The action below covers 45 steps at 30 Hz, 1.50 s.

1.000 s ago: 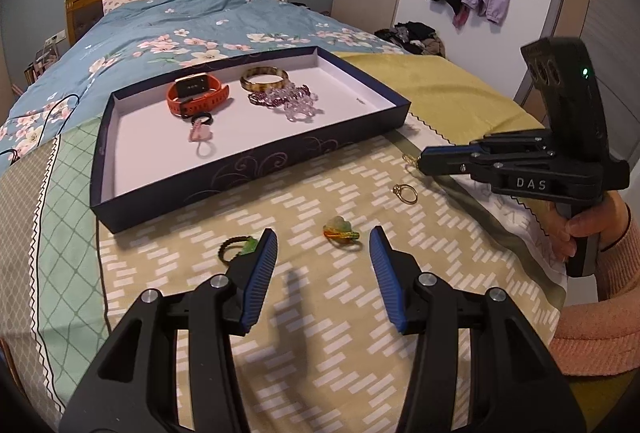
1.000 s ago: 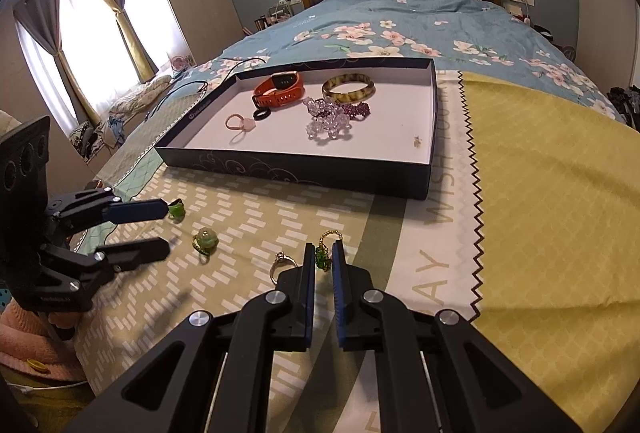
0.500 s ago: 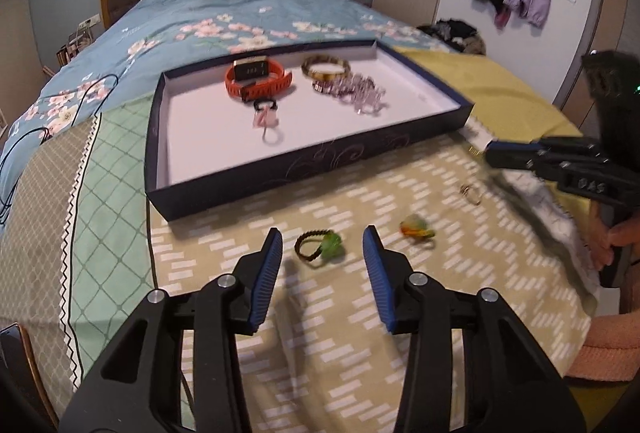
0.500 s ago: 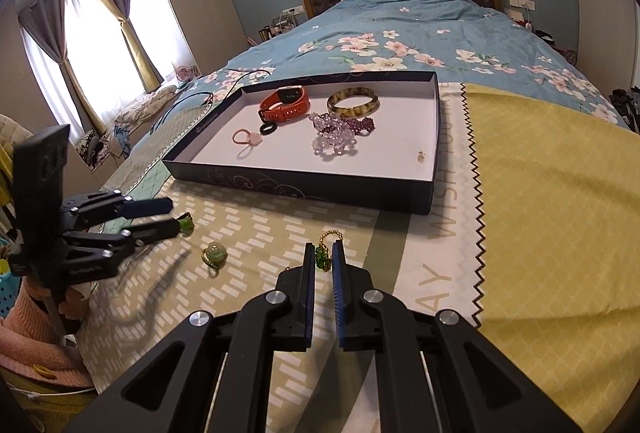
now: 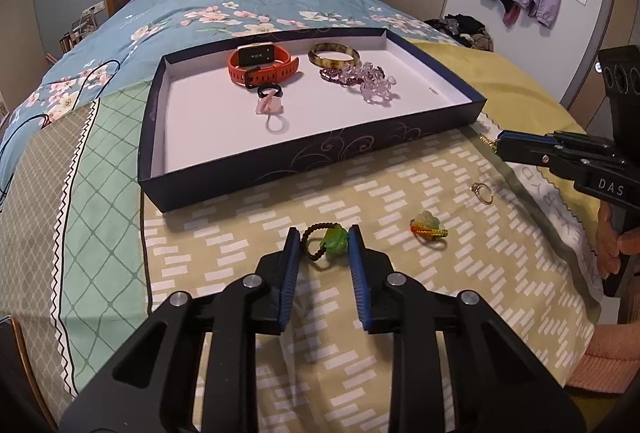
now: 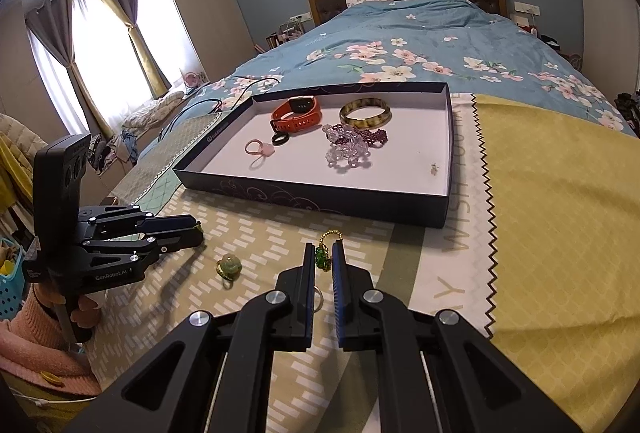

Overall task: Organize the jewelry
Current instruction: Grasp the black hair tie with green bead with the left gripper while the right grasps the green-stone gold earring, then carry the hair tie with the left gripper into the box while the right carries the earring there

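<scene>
A dark beaded ring with a green stone [image 5: 330, 243] lies on the patterned bedspread. My left gripper [image 5: 324, 235] straddles it, its jaws closing, and the blue pads [image 5: 291, 261] stand right at its sides. My right gripper [image 6: 324, 253] is shut on a gold chain piece with green beads [image 6: 322, 260], which pokes out of its tip [image 5: 486, 141]. A green and orange ring [image 5: 428, 227] and a thin gold ring [image 5: 482, 192] lie loose between the two grippers. The dark blue tray [image 5: 280, 161] holds an orange watch [image 5: 262, 65], a bangle [image 5: 334, 55], crystal bracelets [image 5: 360, 79] and a pink ring [image 5: 270, 105].
A person's hand [image 5: 612, 245] in a pink sleeve holds the right gripper at the bed's edge. The yellow cloth [image 6: 560, 213] covers the bed right of the tray. Behind it lies the floral blue duvet [image 6: 420, 45]. Cables [image 6: 224, 101] trail left of the tray.
My left gripper has swung left and dipped from the green and orange ring to the beaded green ring, and its jaws have narrowed around it. The right gripper has kept still, shut on the chain.
</scene>
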Available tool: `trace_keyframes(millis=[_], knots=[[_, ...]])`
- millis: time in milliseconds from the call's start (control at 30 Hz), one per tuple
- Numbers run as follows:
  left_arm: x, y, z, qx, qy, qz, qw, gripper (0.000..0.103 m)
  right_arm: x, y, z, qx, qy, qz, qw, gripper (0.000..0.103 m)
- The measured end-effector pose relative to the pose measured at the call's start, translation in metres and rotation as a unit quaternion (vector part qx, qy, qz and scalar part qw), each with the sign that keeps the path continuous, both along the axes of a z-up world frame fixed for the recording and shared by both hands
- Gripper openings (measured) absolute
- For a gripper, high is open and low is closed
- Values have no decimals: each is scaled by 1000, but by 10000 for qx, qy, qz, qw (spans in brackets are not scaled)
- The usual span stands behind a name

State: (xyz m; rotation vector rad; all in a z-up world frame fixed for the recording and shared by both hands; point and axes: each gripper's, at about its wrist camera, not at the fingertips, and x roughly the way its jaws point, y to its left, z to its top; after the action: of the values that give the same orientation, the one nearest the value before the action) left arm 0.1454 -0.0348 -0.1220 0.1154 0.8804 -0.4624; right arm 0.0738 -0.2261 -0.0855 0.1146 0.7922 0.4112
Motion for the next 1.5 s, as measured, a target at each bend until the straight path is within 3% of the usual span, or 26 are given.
trace_keyframes(millis=[800,1500], knots=[[-13,6,58,-518,-757,27,9958,25,6,8,32,214,-604,69,9979,7],[-5,2,67,-558,-915,129,9942,25,17,14,36,306,-732,59,9968,7]])
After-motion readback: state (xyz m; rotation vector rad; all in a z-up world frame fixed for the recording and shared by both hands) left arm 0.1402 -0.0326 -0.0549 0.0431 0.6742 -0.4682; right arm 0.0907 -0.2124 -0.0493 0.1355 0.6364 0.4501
